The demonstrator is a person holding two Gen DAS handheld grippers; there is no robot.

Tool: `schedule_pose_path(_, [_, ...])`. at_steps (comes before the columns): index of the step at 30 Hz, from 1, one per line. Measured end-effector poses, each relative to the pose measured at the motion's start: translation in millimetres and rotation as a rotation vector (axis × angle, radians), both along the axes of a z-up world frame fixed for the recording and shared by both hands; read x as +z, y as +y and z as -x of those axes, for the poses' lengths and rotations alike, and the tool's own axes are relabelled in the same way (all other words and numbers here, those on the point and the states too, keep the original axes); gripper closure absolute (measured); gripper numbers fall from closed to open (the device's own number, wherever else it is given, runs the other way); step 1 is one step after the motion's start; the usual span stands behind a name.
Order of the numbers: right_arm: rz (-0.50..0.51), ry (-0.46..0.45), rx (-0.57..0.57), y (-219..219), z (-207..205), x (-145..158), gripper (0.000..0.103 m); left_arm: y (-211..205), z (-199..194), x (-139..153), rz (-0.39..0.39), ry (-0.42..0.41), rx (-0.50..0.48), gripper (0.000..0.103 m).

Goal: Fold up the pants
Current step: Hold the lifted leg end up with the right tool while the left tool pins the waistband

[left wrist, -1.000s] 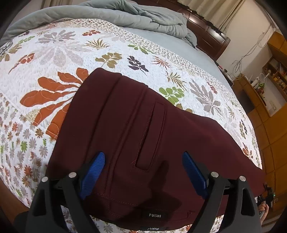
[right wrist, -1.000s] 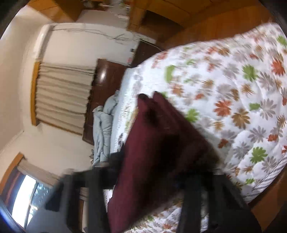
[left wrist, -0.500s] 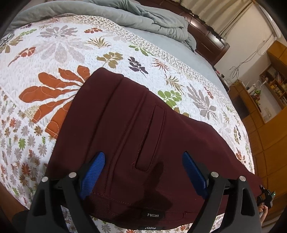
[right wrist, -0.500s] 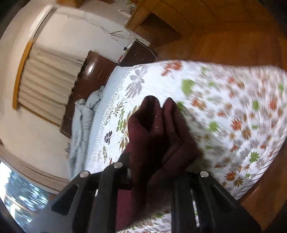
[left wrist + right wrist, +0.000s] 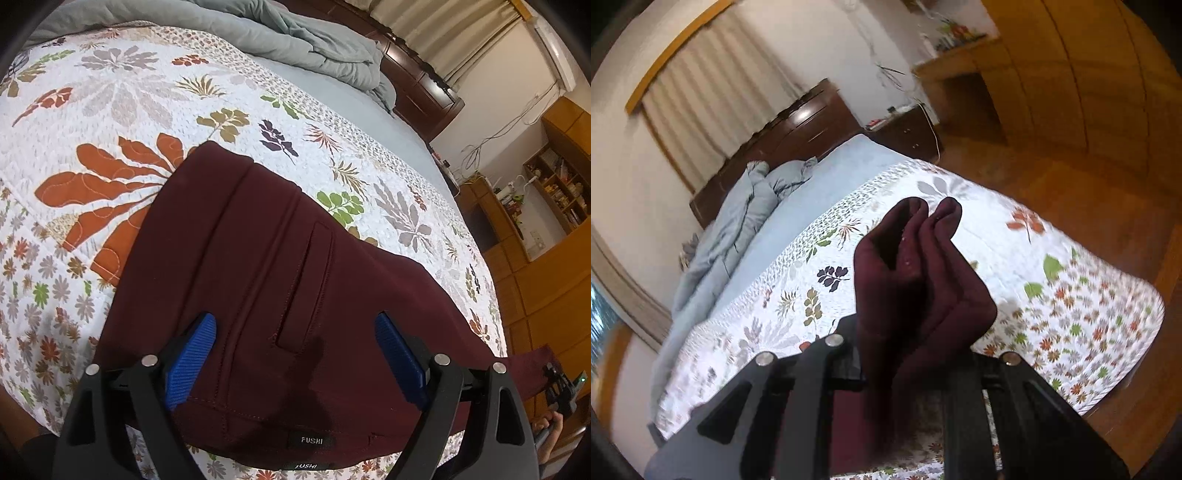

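Observation:
Dark maroon pants (image 5: 266, 280) lie on the floral quilt (image 5: 110, 92), the waistband with its "FUSHI" label nearest me. My left gripper (image 5: 294, 321) hovers open just above the waistband end, its blue pads (image 5: 192, 350) wide apart on either side of the back pocket, with nothing held. My right gripper (image 5: 912, 354) is shut on the bunched leg ends of the pants (image 5: 916, 280), held up above the bed. In the left wrist view the right gripper (image 5: 561, 384) appears at the far right edge in a hand, and the leg stretches up to it.
A crumpled grey duvet (image 5: 295, 40) lies at the head of the bed against the dark wooden headboard (image 5: 424, 92). Wooden shelves (image 5: 554, 184) and a nightstand (image 5: 908, 133) stand beyond the bed. Wooden floor (image 5: 1071, 184) runs along the bed's far side.
My right gripper has risen and rolled with the leg ends in its grip, lifting them off the quilt. The left gripper has stayed open over the waistband.

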State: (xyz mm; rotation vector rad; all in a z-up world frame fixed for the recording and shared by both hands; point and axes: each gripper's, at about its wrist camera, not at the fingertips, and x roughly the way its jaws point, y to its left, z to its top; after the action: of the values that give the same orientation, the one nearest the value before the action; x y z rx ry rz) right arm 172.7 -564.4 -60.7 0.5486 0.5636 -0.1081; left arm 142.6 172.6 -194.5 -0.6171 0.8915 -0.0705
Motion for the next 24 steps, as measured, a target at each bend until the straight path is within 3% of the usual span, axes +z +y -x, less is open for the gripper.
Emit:
schedule_pose_path(9, [0.220,-0.016,0.059,68,-12,37,0.089,1,4,0,0.016,-0.010,-0.003,0.015])
schedule_pose_path(24, [0.410,-0.002,0.158,161,-35,45,0.089,2,8,0,0.032,-0.023,-0.016,0.015])
